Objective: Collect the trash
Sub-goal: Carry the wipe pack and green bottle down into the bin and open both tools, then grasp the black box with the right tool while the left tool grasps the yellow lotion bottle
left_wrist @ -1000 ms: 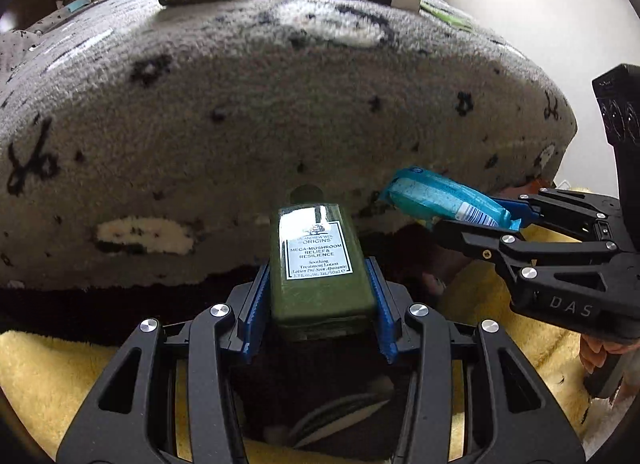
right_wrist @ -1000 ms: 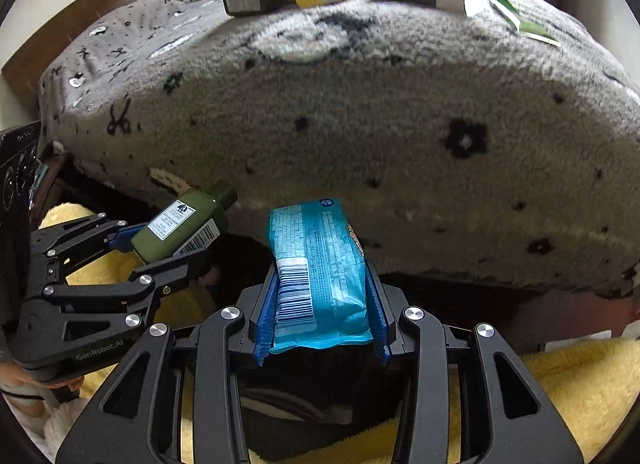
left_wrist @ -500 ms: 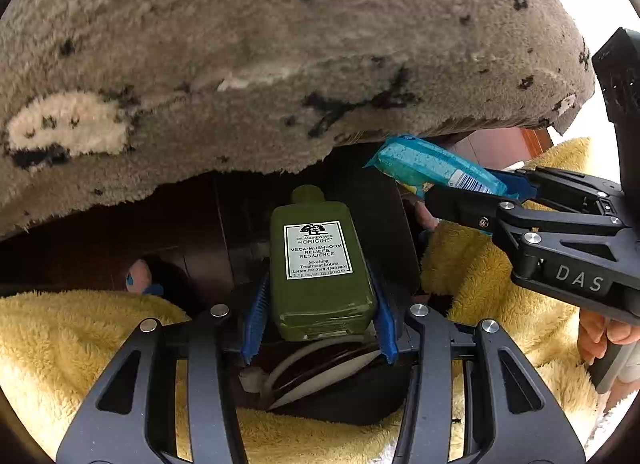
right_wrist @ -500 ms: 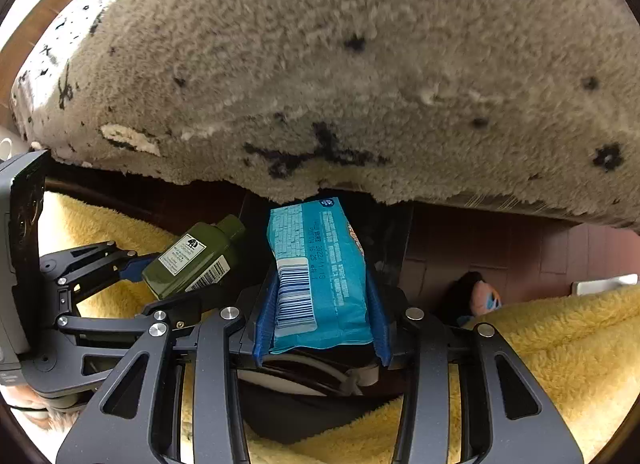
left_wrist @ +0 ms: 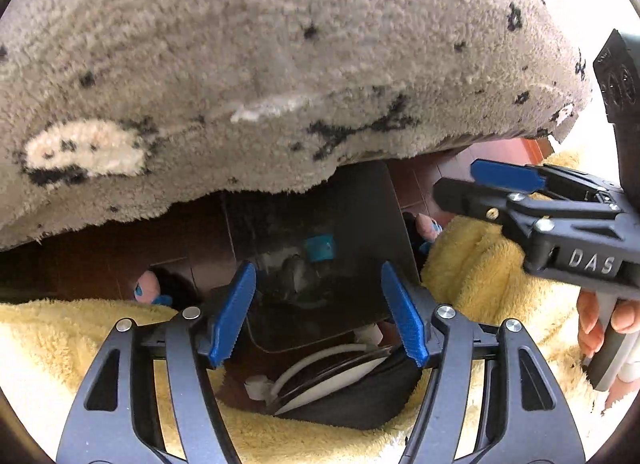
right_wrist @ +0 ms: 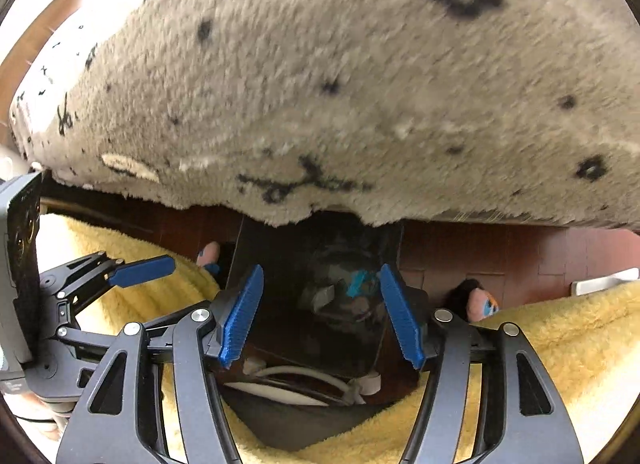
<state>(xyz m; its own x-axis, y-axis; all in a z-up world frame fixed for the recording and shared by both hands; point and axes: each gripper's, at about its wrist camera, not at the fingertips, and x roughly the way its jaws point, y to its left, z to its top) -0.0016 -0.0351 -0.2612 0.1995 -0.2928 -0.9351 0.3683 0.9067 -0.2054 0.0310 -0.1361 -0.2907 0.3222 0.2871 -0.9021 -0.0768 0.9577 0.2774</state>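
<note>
Dark bin contents murky — blue scrap unidentifiable; grey blanket hides bin's far rim.

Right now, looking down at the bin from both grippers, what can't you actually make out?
- Bin contents: both views, dark interior; only a teal scrap stands out, other shapes unidentifiable.
- Bin's far rim: hidden under the grey rug.
- Cable below the bin: cut off by the left gripper, jaws open.
- Right gripper, jaws open: nothing between them.

Overhead, grey fleecy blanket with black marks draped over the furniture edge, above reddish-brown wooden floor, with yellow fluffy fabric bunched below and daylight at the upper corners.
</note>
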